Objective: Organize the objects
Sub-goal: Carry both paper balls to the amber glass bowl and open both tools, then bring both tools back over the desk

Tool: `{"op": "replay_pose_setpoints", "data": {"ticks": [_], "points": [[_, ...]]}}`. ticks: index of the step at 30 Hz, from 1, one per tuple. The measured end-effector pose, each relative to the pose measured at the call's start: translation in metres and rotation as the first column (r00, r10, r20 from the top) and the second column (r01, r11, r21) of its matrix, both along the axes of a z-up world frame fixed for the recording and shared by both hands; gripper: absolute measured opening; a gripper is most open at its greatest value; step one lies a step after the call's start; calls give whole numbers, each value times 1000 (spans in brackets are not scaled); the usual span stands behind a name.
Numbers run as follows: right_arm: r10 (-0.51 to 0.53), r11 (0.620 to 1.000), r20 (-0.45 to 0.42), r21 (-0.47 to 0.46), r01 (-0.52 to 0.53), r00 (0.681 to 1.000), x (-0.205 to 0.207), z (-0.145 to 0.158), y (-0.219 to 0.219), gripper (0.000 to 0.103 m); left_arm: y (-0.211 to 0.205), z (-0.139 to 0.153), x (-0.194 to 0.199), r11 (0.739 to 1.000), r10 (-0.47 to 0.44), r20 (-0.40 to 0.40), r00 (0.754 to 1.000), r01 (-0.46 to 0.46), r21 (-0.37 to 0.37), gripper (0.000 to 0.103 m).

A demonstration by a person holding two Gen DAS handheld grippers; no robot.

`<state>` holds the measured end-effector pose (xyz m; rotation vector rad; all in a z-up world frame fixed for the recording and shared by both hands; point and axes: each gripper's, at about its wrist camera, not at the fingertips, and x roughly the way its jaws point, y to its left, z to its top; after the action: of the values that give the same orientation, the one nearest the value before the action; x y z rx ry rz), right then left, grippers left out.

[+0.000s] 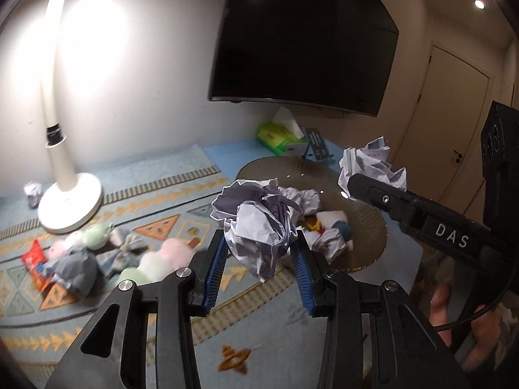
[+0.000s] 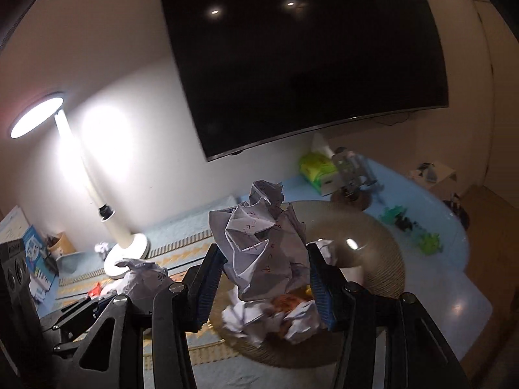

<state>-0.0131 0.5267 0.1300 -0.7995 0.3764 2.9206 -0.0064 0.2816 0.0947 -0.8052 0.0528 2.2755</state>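
Left claw [image 1: 261,253] closed on a crumpled paper ball [image 1: 256,227], blue pads pressing both sides, ball held up off the rug [image 1: 155,201]. Right claw [image 2: 264,275] likewise clamped on a second paper wad [image 2: 262,246] with red scribbles on it, held above a round woven tray [image 2: 373,259]. In the left view that wad [image 1: 373,168] shows at the tip of the right claw, above the tray's far edge [image 1: 292,168]. Tray lies on the floor and holds more crumpled paper [image 2: 269,317] plus something orange-yellow, too blurred to name. One stray paper ball [image 1: 32,191] lies beside the base of a white floor lamp [image 1: 69,204]. Soft toys and a red snack packet [image 1: 34,262] scattered on the rug, left of the tray. Green tissue box [image 1: 280,136] by the wall under a dark screen [image 1: 305,35].
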Motion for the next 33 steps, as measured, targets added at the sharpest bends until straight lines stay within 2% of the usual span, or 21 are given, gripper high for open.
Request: {"op": "replay_pose_setpoints", "data": {"ticks": [5,7,9,10,11,12,15,18,22,28,33], "points": [[-65,998,31,-13,65,997,-18,2,29,51,53,-3,-20,998,-64,56,996,65,-27,37],[-85,996,38,-18,85,996,-25,1,36,51,67,1,-20,995,-89,36,995,90,-33,37],[-106,994,44,-8,106,993,-31,0,41,56,80,4,-23,993,-114,10,993,114,-35,40],[-108,994,46,-11,109,993,-32,-1,42,62,85,4,-25,990,-135,7,991,135,-33,44],[-106,994,46,-20,107,993,-32,-2,45,69,90,3,-27,988,-150,3,989,150,-31,53],[-105,994,43,-31,106,994,-31,-4,47,70,93,2,-29,989,-146,-7,989,146,-33,62],[-91,995,47,-31,93,995,-28,-7,48,70,96,-1,-28,991,-124,-35,992,122,-52,75],[-98,994,28,-55,100,995,-18,-7,47,70,85,-4,-28,993,-117,-1,993,117,-31,76],[-66,993,13,-97,67,998,-6,-1,40,70,56,-3,-19,996,-81,-1,997,81,-28,76],[11,995,-67,-100,-17,998,18,12,-7,70,-1,4,-9,999,28,5,1000,-28,22,76],[105,989,-107,-93,-115,989,26,17,-55,70,-64,9,8,988,150,-6,989,-149,48,76]]}}
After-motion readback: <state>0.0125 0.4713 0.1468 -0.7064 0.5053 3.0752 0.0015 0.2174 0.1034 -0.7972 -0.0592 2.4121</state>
